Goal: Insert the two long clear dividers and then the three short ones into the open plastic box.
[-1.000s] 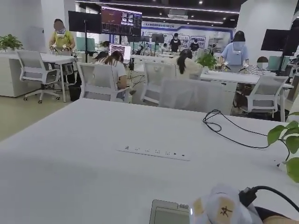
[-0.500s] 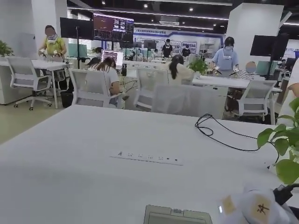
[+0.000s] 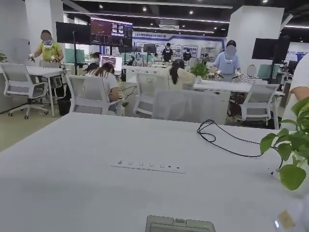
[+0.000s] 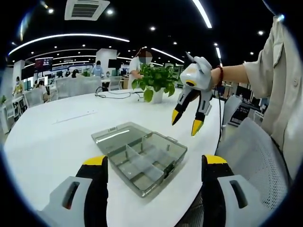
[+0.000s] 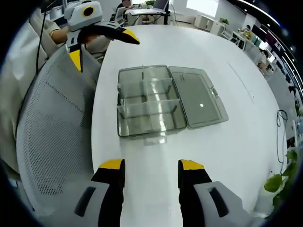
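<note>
Box [image 5: 149,101], lid open, near worktop [image 5: 227,142] edge; dividers [image 5: 147,97] seated inside. Left tool [image 4: 155,161], right tool [image 5: 151,164] spread wide, empty, hovering clear. Task likely finished.

The clear plastic box [image 5: 142,120] lay open and flat just ahead of the right gripper [image 5: 151,165], its long side across the jaws. Its hinged lid [image 5: 196,97] was folded out flat on the side away from the left gripper [image 5: 104,49]. Clear dividers [image 5: 147,105] stood upright inside the base, splitting it into compartments; their exact number could not be told. From the left gripper the box sat forward, between its jaws and at an angle.
</note>
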`<state>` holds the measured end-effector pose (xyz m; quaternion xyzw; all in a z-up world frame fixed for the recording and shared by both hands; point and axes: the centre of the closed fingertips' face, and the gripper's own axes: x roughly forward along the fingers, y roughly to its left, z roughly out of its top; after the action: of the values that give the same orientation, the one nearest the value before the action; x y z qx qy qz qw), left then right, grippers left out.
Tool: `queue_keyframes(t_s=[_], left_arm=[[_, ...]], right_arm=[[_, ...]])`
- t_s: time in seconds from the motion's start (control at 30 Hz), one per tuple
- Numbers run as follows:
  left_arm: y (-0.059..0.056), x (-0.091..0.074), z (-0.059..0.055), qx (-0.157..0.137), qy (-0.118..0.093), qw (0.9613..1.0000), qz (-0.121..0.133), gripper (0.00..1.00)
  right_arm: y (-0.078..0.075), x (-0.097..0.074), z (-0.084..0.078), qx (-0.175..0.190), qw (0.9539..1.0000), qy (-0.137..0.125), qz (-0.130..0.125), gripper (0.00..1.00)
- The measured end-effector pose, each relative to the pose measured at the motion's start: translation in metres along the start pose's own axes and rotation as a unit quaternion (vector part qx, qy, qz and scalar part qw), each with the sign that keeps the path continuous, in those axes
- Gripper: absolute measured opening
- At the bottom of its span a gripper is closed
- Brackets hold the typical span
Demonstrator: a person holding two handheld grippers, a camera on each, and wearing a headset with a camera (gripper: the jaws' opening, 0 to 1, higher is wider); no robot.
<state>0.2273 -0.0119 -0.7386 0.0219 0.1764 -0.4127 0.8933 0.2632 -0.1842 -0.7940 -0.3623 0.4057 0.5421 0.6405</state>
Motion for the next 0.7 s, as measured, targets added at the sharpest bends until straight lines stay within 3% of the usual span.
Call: queue_keyframes(t_s=[0.3,0.43,0.7], left_arm=[[0.002,0.000,-0.002,0.001,0.006,1.0000,0.007,0.81],[0.003,0.000,-0.002,0.001,0.006,0.9999,0.010,0.81],[0.005,-0.001,-0.004,-0.005,0.010,0.9998,0.014,0.79]], right_arm=[[-0.008,-0.005,-0.053,0.023,0.9992,0.027,-0.016,0.46],[-0.010,-0.006,-0.080,0.031,0.9978,0.056,-0.018,0.46],[-0.016,-0.002,-0.114,0.043,0.9949,0.088,-0.020,0.46]])
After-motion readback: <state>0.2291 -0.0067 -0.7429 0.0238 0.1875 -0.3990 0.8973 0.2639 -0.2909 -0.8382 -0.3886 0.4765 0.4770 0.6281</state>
